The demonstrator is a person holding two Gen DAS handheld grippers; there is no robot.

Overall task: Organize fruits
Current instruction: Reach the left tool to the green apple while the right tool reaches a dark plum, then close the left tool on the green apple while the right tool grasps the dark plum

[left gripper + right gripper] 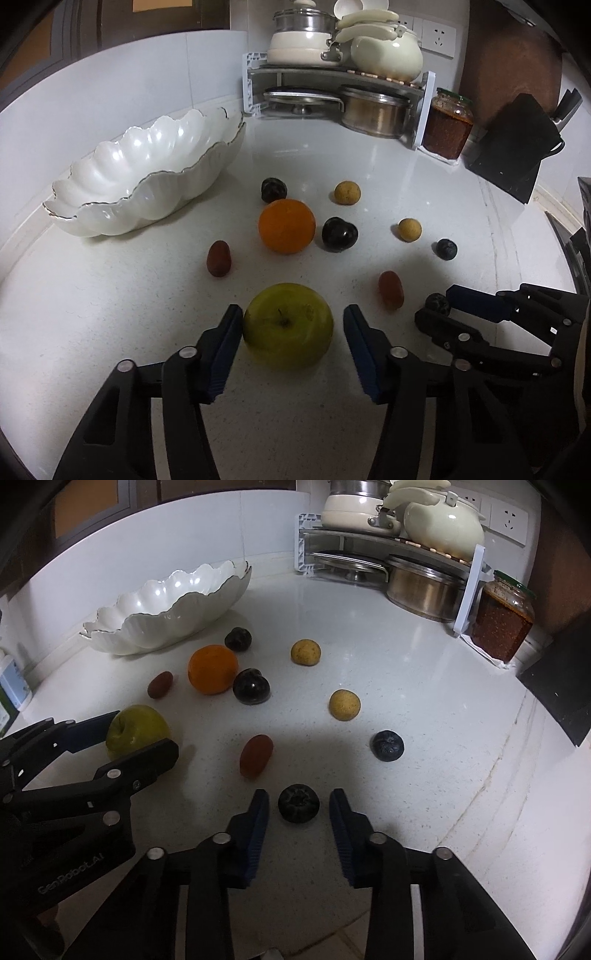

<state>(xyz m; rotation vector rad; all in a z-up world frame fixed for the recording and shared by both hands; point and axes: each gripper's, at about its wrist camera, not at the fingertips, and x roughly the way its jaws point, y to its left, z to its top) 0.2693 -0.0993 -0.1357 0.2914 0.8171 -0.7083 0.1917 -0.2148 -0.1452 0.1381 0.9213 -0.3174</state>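
Observation:
A green apple [288, 325] lies on the white counter between the fingers of my open left gripper [293, 314]; the left finger touches it, the right stands apart. My open right gripper [299, 801] straddles a dark blueberry [298, 803] without touching it. The apple also shows in the right wrist view [136, 729]. An orange [287, 225], dark plums [339, 234], yellow longans [347, 192], brown dates [390, 289] and another blueberry [387, 745] lie scattered on the counter. A white scalloped bowl [110, 214], empty, stands at the left.
A corner rack [424, 110] with pots and a cream kettle [388, 51] stands at the back. A jar of red sauce [448, 123] and a black knife block [517, 144] stand at the back right. A bottle [13, 681] stands at the left edge.

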